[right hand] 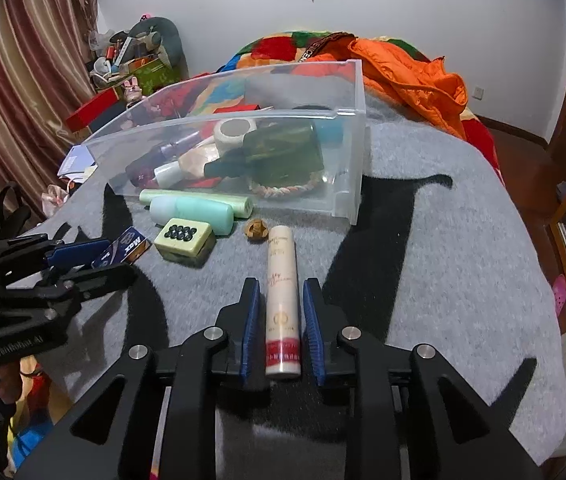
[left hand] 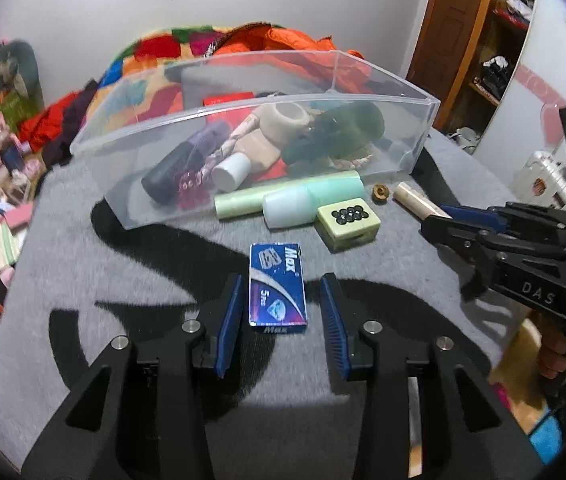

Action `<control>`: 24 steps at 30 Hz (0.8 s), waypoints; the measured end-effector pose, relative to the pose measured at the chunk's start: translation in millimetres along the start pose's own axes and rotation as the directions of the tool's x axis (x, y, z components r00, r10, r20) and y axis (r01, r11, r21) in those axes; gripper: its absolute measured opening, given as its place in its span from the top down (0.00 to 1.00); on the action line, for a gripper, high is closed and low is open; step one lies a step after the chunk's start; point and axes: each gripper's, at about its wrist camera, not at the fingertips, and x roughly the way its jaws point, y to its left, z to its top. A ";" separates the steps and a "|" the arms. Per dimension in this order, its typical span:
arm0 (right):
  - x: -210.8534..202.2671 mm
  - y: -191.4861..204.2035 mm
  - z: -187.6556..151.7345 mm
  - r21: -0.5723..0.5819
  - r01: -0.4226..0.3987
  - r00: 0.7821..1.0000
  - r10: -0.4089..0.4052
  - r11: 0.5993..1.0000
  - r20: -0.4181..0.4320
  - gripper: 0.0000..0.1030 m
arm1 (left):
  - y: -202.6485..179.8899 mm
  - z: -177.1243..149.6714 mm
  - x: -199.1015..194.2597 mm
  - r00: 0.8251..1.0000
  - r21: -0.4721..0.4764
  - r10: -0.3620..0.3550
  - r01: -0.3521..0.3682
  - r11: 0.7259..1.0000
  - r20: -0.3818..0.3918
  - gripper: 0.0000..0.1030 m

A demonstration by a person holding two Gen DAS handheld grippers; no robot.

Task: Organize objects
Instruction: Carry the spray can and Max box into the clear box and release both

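Note:
A blue "Max" box (left hand: 277, 289) lies on the grey blanket between the open fingers of my left gripper (left hand: 282, 300), with gaps on both sides. It also shows in the right wrist view (right hand: 125, 249). A cream tube with a red band (right hand: 282, 302) lies between the fingers of my right gripper (right hand: 282, 312), which stand open with narrow gaps beside it. The tube's far end shows in the left wrist view (left hand: 417, 198). A clear plastic bin (left hand: 403, 98) holds several bottles, a tape roll and a rope.
In front of the bin (right hand: 347, 120) lie a pale green roll (right hand: 199, 198), a mint bottle (right hand: 193, 211), a green block with black dots (right hand: 184, 241) and a small brown nut (right hand: 254, 228). An orange jacket (right hand: 407, 76) lies behind. The bed edge drops off at the right.

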 end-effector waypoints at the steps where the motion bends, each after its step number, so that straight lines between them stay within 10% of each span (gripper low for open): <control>1: 0.5 0.3 -0.4 -0.003 0.003 1.000 -0.003 1.000 0.003 0.80 | -2.0 -0.8 -0.3 1.000 0.012 0.013 -0.013 1.000 0.009 0.74; 24: -60.0 6.9 42.1 0.016 -0.064 0.978 0.059 0.998 0.202 0.87 | 17.5 42.3 -68.9 0.979 -0.063 -0.005 0.018 0.998 0.205 0.74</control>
